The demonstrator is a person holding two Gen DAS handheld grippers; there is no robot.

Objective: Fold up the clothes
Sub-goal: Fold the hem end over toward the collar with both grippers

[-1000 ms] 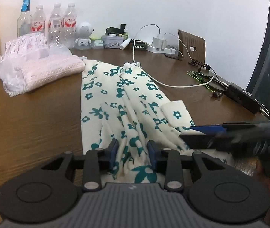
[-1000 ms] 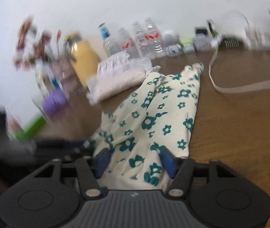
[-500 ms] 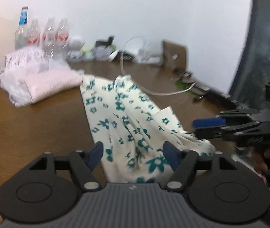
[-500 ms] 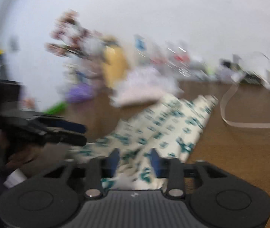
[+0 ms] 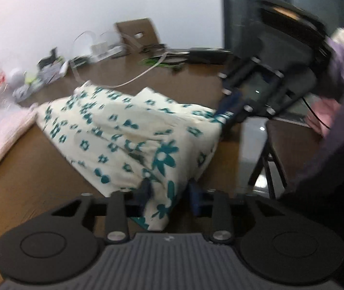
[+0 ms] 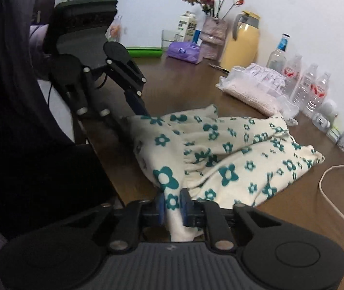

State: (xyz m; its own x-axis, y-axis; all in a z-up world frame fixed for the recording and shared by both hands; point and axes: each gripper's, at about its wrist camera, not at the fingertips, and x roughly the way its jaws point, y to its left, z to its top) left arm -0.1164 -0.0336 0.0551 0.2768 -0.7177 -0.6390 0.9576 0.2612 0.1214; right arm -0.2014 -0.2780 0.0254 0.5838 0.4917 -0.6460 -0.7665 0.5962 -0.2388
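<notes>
Cream cotton printed with teal flowers (image 5: 128, 130), spread over the near part of a brown wooden table (image 5: 39, 178) in the left wrist view, bunched and lifted at the edge closest to the camera. Left gripper (image 5: 169, 194) low in frame with a fold of that garment hanging between its blue pads; jaws closing, right pad not yet clearly pressing, left pad (image 5: 145, 191) touching the cloth. Probably a regrasp on one corner of the hem, to get tension across the edge. Right gripper (image 5: 225, 111) across the cloth in the same view, blurred, tips buried in the far right corner; grip not readable from this side. Purple sleeve (image 5: 341, 96) behind it. Pink folded pile (image 5: 5, 130) off to the left, well apart, likely finished work set aside. White cable (image 5: 135, 78) just beyond the far edge of the garment.

Sharper from the right wrist. Right gripper (image 6: 172, 203) with jaws closing and a narrow pinch of floral fabric (image 6: 220, 154) already pressed between both pads, white hem drooping below. Left gripper (image 6: 135, 111) at the opposite corner, fingers angled down into the cloth near the table's edge. Two corners taken at once, presumably to lift and carry one half over the other. Garment lying rumpled between the two tools, far end resting flat near the bagged pink item (image 6: 251, 89) and water bottles (image 6: 309, 89). Yellow jug (image 6: 242, 41) and vase of dried flowers (image 6: 213, 31) at the back, clear of the work.
</notes>
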